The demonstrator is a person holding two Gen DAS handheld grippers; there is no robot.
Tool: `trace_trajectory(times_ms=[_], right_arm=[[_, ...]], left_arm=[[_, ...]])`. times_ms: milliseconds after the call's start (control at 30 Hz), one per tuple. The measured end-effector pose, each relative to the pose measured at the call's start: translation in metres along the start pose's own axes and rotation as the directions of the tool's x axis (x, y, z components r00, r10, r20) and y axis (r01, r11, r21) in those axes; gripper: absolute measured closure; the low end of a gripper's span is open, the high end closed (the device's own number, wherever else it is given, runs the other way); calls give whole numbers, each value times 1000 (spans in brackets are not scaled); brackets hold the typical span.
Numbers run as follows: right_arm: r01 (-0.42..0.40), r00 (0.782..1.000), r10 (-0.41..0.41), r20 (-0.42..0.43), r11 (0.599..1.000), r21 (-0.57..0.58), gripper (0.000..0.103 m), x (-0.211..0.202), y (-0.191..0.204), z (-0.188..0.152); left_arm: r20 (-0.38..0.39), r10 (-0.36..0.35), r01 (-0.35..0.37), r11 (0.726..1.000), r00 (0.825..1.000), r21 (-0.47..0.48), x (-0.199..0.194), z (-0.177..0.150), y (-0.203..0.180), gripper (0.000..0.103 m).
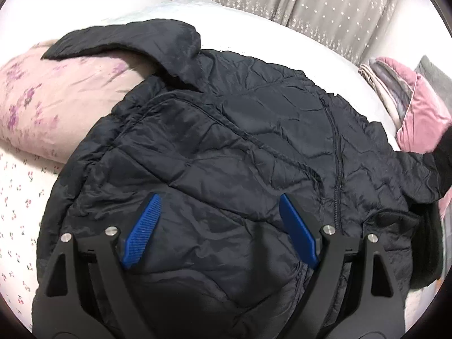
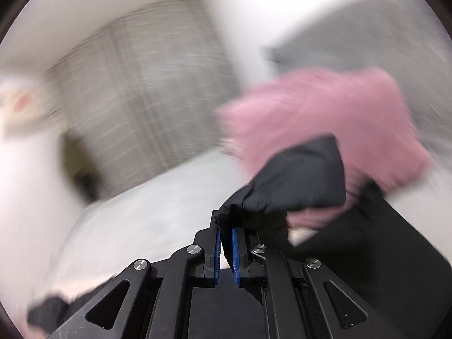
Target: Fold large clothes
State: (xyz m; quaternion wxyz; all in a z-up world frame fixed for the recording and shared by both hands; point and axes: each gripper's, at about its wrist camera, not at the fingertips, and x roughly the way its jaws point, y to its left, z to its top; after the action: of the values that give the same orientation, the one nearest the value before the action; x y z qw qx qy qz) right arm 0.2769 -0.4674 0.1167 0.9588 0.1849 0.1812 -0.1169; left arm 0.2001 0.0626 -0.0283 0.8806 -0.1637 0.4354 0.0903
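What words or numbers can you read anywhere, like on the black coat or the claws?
None: no words, numbers or logos can be read.
Black coat: plain quilted fabric, no label showing.
Left claw and right claw: no markings.
Flowered pillow and curtain: patterns only.
The right wrist view is blurred.

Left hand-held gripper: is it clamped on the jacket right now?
No, the left hand-held gripper is wide open, its blue pads spread apart above the dark jacket with no fabric between them.
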Motion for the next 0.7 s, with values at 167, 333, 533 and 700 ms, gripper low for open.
trace_trajectory(times_ms=[167, 333, 533, 700], right_arm=[[-188, 981, 164, -101, 926, -328, 97, 10, 143, -50], [-253, 953, 138, -269, 852, -459, 97, 50, 244, -134], [-319, 849, 20, -529, 817, -481, 94, 107, 279, -241], [-336, 794, -41, -606, 802, -495, 90, 127, 272, -268]], left_arm=[[-1, -9, 9, 1000, 1000, -26, 0, 3, 8, 17], [-25, -23, 22, 998, 999, -59, 4, 5, 15, 17], [-35, -52, 49, 994, 998, -98, 6, 11, 26, 17], [-46, -85, 78, 987, 995, -138, 8, 14, 33, 17]])
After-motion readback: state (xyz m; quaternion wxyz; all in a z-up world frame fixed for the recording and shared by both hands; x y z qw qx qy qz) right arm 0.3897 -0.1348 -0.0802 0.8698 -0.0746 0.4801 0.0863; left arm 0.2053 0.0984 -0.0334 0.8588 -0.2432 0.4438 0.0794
